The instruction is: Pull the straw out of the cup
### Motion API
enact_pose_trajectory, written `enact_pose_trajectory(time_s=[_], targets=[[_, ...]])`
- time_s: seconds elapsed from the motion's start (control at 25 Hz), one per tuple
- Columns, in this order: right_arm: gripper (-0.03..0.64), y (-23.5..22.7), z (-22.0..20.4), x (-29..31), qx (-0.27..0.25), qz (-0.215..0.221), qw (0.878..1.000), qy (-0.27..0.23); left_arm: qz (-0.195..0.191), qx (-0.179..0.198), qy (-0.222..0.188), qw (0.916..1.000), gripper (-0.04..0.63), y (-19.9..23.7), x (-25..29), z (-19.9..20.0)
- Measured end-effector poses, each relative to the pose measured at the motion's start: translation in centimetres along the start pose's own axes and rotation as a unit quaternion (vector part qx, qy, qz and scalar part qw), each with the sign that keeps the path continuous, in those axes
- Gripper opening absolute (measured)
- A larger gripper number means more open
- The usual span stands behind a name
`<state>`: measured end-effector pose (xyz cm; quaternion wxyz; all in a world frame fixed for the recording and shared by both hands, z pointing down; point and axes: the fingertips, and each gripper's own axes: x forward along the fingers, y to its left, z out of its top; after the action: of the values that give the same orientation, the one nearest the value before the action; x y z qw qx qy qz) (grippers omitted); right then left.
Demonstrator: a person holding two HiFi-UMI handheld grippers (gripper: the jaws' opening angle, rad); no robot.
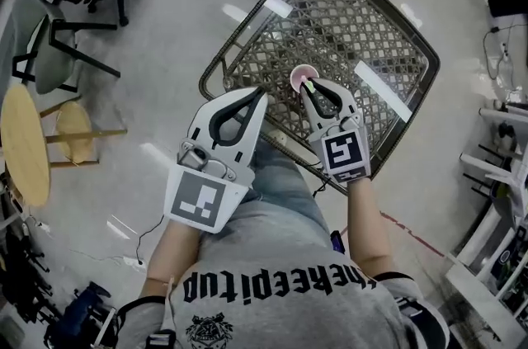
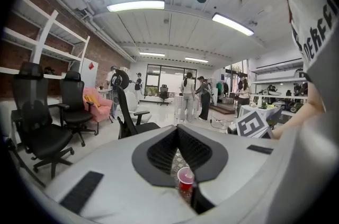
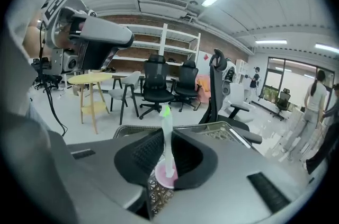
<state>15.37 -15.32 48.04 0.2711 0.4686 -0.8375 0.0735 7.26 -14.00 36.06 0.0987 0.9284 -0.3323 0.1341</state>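
Right gripper pinches the straw, lower end at the red cup's mouth.

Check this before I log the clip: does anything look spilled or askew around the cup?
Nothing stands out. The cup stands upright on the lattice table, no spill visible, and the straw runs straight, clamped in the right gripper. The left gripper sits shut beside the cup, not touching it.
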Motion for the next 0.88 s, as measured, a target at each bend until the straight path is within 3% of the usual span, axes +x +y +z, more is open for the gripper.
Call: enact_pose_trajectory(time_s=[0.48,0.88], targets=[[0.06,1.1,3.1,-3.4,0.056,-0.076,0.995,-0.034,-0.081,0.024,-0.018,0.9963,0.026,-0.9,-1.7,1.1],[0.06,2.2,5.0,-6.8,0.107,-0.139,0.983,-0.059,-0.153,0.05,-0.027,0.9866,0.027,-2.3,-2.6,1.5]])
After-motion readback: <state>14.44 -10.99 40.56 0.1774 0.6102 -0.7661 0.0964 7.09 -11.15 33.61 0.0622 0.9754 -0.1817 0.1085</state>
